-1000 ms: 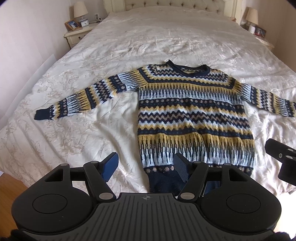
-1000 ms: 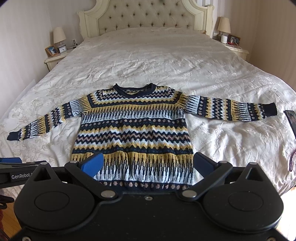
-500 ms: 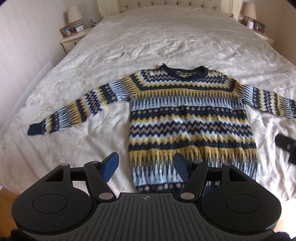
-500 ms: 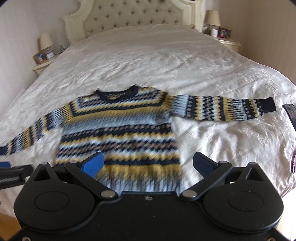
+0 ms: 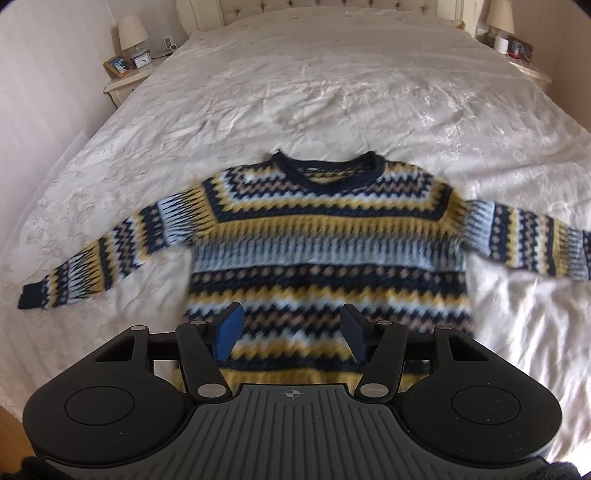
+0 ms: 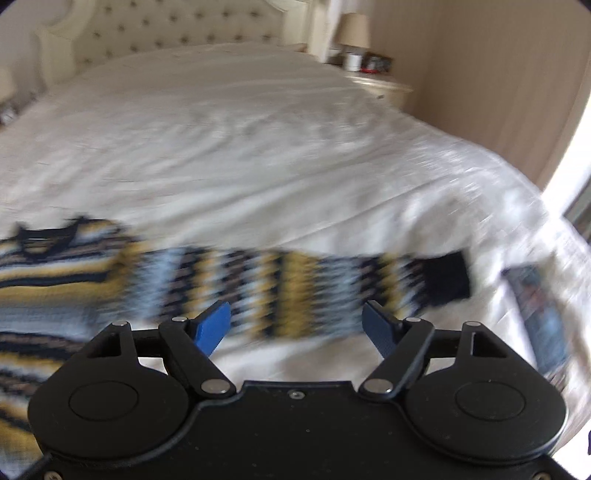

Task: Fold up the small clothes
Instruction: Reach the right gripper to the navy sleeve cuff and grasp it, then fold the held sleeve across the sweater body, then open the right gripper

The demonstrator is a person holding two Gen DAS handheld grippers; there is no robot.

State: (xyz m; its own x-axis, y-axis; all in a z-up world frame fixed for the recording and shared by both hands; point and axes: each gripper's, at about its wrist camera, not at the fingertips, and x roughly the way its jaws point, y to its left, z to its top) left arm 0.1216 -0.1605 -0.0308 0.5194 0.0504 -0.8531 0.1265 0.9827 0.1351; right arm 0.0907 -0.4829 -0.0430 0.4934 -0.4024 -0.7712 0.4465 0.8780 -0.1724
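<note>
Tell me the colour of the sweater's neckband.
The sweater's neckband is dark navy, a plain solid band; the left wrist view shows it best.

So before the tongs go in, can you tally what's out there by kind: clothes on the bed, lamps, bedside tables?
Sweaters: 1, the patterned sweater spread flat on the bed
Lamps: 2, the left lamp and the right lamp
Bedside tables: 2, the left bedside table and the right bedside table
Total: 5
</note>
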